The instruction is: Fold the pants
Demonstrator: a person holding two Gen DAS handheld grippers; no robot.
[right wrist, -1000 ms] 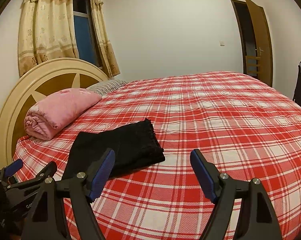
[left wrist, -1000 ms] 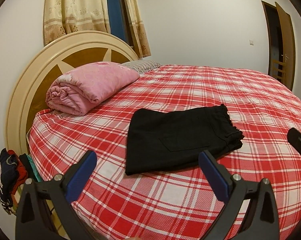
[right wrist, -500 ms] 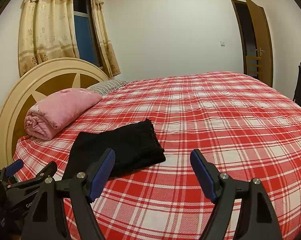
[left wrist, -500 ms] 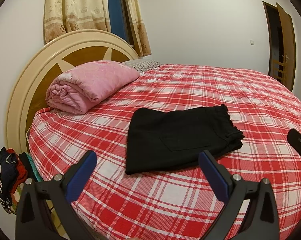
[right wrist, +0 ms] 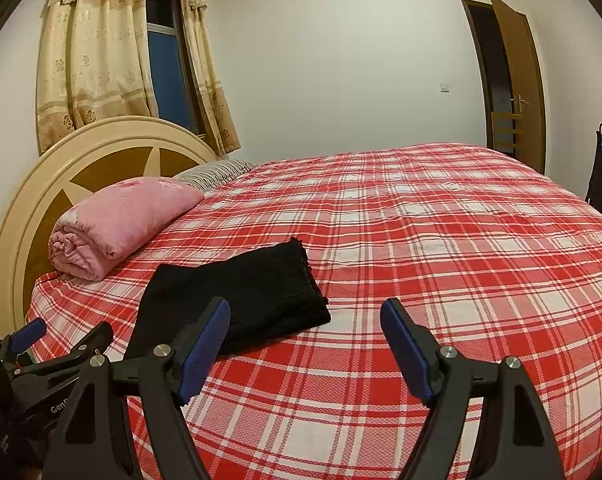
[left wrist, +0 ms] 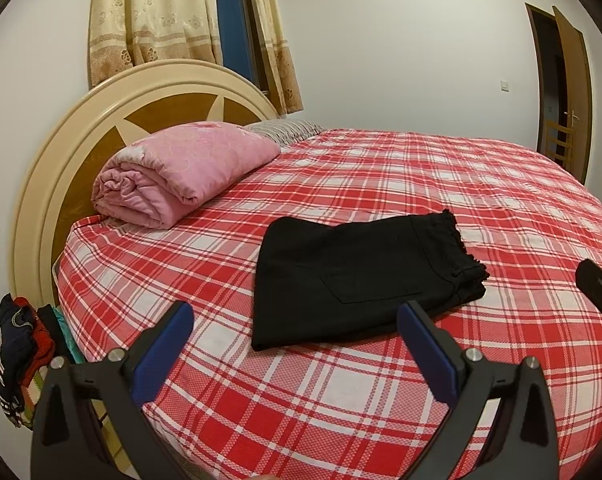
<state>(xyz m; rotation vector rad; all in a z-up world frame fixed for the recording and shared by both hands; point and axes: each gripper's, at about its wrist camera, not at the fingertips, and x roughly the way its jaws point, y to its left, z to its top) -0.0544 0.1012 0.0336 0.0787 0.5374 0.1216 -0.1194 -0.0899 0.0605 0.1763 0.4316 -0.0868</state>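
Observation:
Black pants [left wrist: 357, 276] lie folded into a flat stack on the red plaid bed [left wrist: 421, 168], the frayed hem ends pointing right. In the right wrist view the pants [right wrist: 241, 296] sit left of centre. My left gripper [left wrist: 295, 312] hovers open just short of the stack's near edge, nothing between its blue pads. My right gripper [right wrist: 305, 308] is open too, held above the sheet beside the stack's right end, empty. The left gripper [right wrist: 67, 334] shows at the lower left of the right wrist view, and a tip of the right gripper [left wrist: 599, 288] at the far right of the left wrist view.
A rolled pink quilt [left wrist: 181, 172] lies against the round cream headboard [left wrist: 61, 152], with a striped pillow [left wrist: 285, 127] behind it. Clothes [left wrist: 17, 348] hang off the bed's left side. A brown door [right wrist: 513, 76] stands open at the far right wall.

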